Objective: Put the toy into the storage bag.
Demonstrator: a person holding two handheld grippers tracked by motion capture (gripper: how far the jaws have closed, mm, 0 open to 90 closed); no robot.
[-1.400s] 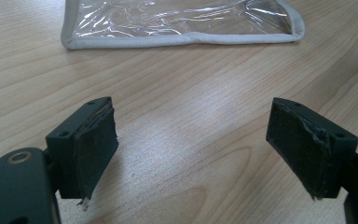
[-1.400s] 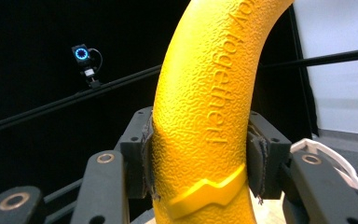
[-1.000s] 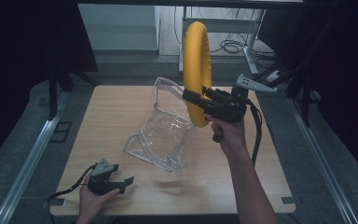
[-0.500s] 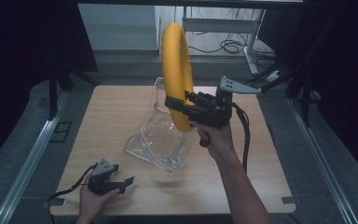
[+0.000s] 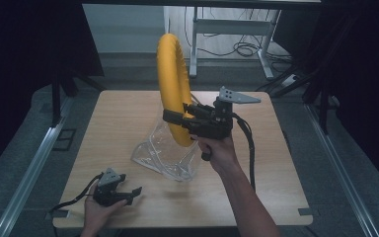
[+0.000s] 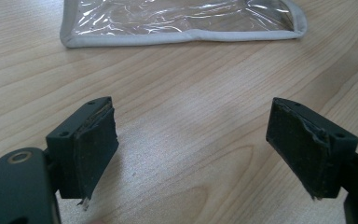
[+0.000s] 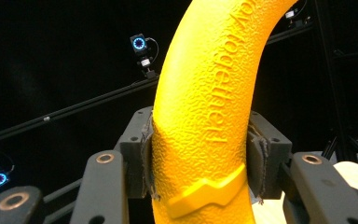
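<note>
High view: worktop (image 5: 113,123) carries a clear plastic pouch (image 5: 165,155) at its centre. Above it the yellow ring (image 5: 173,94) stands on edge, long axis running twelve to six, its upper arc tipped toward eleven. Right gripper (image 5: 177,118) has its fingers clamped on the ring's lower arc. Left gripper (image 5: 131,195), at seven o'clock, rests with fingers spread, holding nothing.

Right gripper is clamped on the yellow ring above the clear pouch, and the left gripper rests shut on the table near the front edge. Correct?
Not quite: the left gripper is open, its jaws standing wide apart over bare table, as the left gripper view shows. The right gripper does clamp the yellow ring above the clear pouch.
</note>
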